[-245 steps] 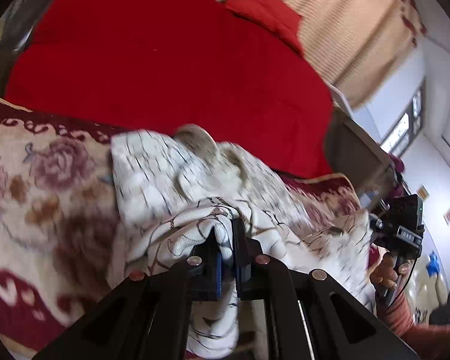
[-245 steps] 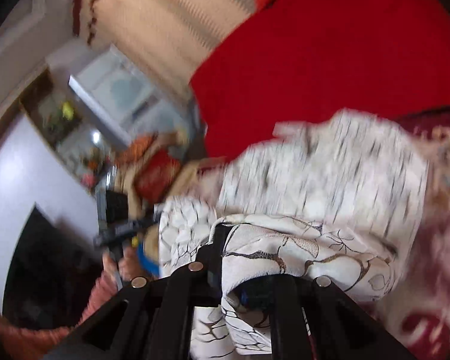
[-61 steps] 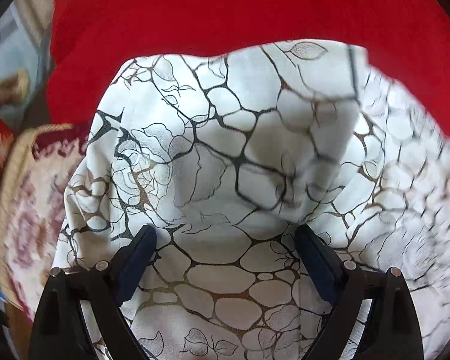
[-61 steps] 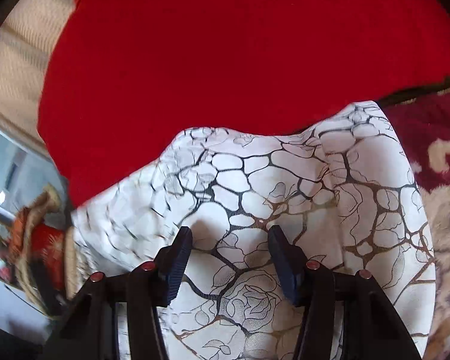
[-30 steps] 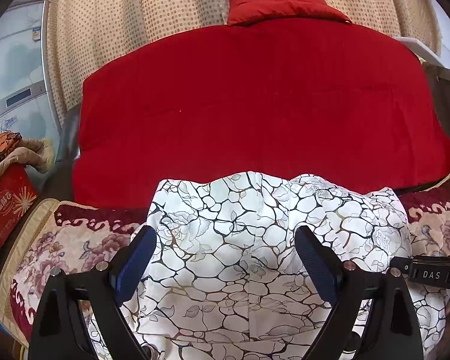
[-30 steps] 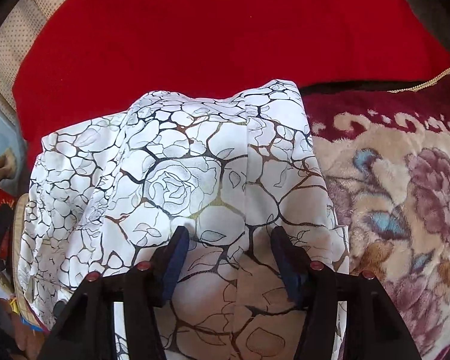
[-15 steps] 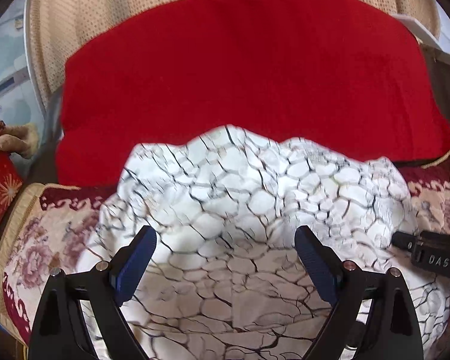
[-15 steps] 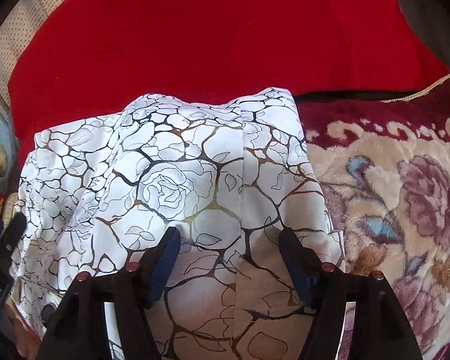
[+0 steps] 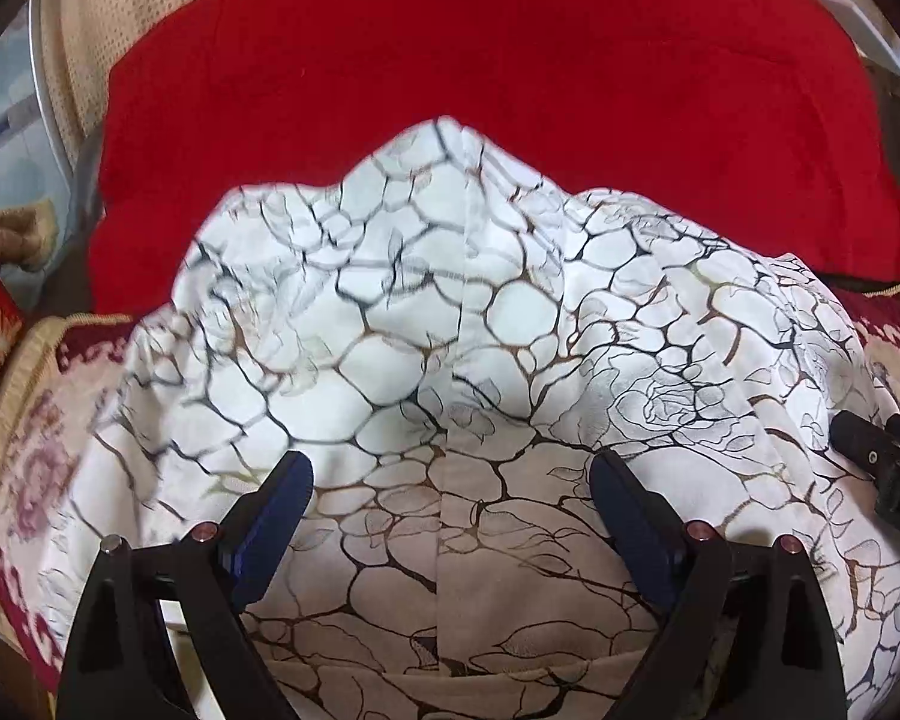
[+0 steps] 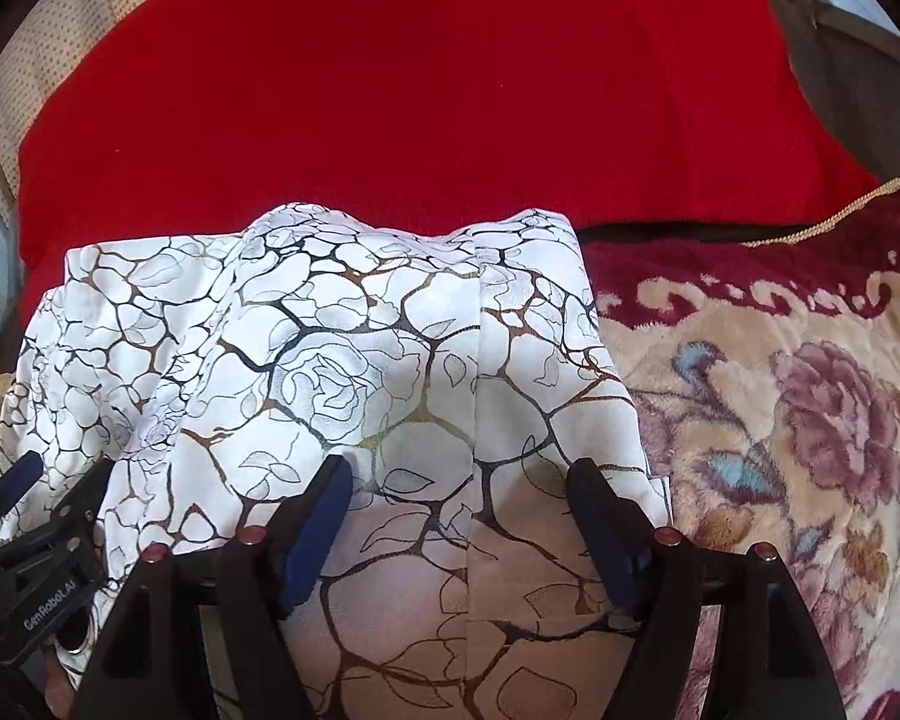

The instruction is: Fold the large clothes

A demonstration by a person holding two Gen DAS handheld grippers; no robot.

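- Two grippers are seen over one white garment (image 9: 468, 324) printed with a dark crackle-and-rose pattern; the garment fills the middle and lower part of both wrist views.
- The garment is spread on a floral blanket (image 10: 810, 420) of cream and maroon, and its far edge is laid against a red cover (image 9: 480, 36) that fills the upper part of each frame.
- In the left wrist view the left gripper (image 9: 450, 474) is shown at the bottom of the frame, its blue-padded fingers (image 9: 273, 516) held wide apart with the cloth lying between and beneath them; no pinch on the fabric is seen.
- A vertical seam or fold line is seen running down the centre of the garment in the left wrist view, between the fingers.
- In the right wrist view the right gripper (image 10: 459, 480) is shown at the bottom centre, its jaws opening; cloth lies between the fingers (image 10: 315, 531) but is not pressed by the pads.
- The garment's right edge is seen just inside the right gripper's right finger, with bare blanket to the right of it.
- The left gripper is also caught at the lower left edge of the right wrist view, and the right gripper at the right edge of the left wrist view, both over the cloth.
- A dotted beige curtain (image 10: 24, 72) is visible at the upper left behind the red cover.
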